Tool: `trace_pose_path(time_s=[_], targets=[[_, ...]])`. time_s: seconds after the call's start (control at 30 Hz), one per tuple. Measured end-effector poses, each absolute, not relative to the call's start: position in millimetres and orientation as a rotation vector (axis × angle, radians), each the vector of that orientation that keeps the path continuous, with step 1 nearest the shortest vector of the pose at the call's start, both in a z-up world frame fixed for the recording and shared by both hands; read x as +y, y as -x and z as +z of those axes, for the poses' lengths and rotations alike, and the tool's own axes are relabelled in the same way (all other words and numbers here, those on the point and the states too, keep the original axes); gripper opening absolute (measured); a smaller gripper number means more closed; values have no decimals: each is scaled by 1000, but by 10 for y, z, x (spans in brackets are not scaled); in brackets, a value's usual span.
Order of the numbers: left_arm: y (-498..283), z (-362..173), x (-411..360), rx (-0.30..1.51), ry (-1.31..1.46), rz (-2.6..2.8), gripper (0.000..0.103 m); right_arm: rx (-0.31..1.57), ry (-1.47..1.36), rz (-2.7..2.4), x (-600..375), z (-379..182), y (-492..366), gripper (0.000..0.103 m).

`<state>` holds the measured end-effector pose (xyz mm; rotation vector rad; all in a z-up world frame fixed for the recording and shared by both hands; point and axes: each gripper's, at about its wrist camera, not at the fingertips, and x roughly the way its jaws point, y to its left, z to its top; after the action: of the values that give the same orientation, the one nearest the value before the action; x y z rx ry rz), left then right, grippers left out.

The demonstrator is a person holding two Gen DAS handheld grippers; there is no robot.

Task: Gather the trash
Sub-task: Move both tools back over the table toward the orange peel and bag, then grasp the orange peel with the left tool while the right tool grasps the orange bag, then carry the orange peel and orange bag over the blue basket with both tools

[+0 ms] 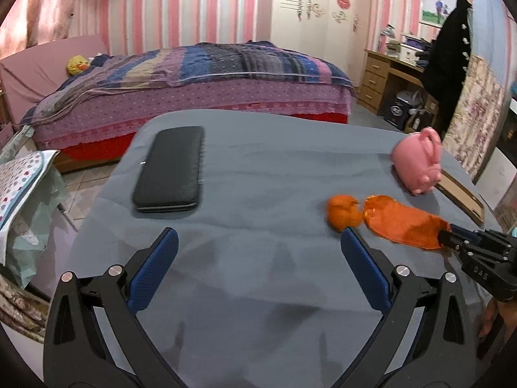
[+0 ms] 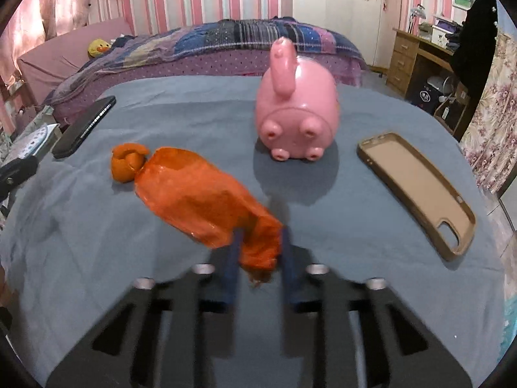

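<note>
Pinching the orange bag point(image 2: 200, 197) at its near end, the right hand-held gripper point(image 2: 260, 252) has it; left hand-held gripper point(image 1: 258, 271) gapes wide, empty; next, I judge, lift it off the tabletop point(image 2: 323, 226), then take the orange peel point(image 2: 127, 163).

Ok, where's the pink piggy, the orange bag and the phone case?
pink piggy point(image 2: 297, 103), right wrist view, its round belly
orange bag point(image 2: 197, 200), right wrist view, its middle
phone case point(image 2: 416, 190), right wrist view, its inner back

Worktop point(image 2: 323, 226): matt grey cloth, lightly wrinkled. Orange bag point(image 2: 200, 200): thin crinkled plastic film, slight sheen. Pink pig point(image 2: 297, 110): smooth glossy plastic; phone case point(image 2: 416, 190): matt, rubbery-looking tan.
</note>
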<state>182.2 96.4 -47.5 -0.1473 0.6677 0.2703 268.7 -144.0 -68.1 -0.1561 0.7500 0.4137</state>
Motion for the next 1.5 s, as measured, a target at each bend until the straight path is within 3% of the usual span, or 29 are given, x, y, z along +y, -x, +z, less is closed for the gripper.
trace_pose_path(time_s=[0.43, 0.5, 0.57, 0.7, 0.73, 0.83, 1.17, 1.5], targets=[[-2457, -712, 401, 749, 103, 188, 94, 752, 139, 266, -2308, -412, -2305, 19], [-2594, -791, 371, 792, 89, 179, 83, 761, 121, 256, -2504, -400, -2281, 19], [-2698, -842, 381, 831, 90, 161, 66, 759, 111, 254, -2589, -377, -2264, 19], [-2818, -889, 374, 862, 91, 154, 46, 745, 101, 258, -2714, -442, -2199, 19], [-2818, -881, 362, 856, 87, 149, 35, 742, 100, 259, -2731, -461, -2185, 19], [-2793, -851, 339, 839, 77, 144, 24, 719, 92, 256, -2870, -419, -2043, 19], [-2366, -516, 48, 745, 53, 129, 22, 654, 28, 184, -3129, -305, -1918, 19], [-2162, -81, -741, 635, 0, 7, 22, 584, -68, 24, -3949, -91, -1691, 19]])
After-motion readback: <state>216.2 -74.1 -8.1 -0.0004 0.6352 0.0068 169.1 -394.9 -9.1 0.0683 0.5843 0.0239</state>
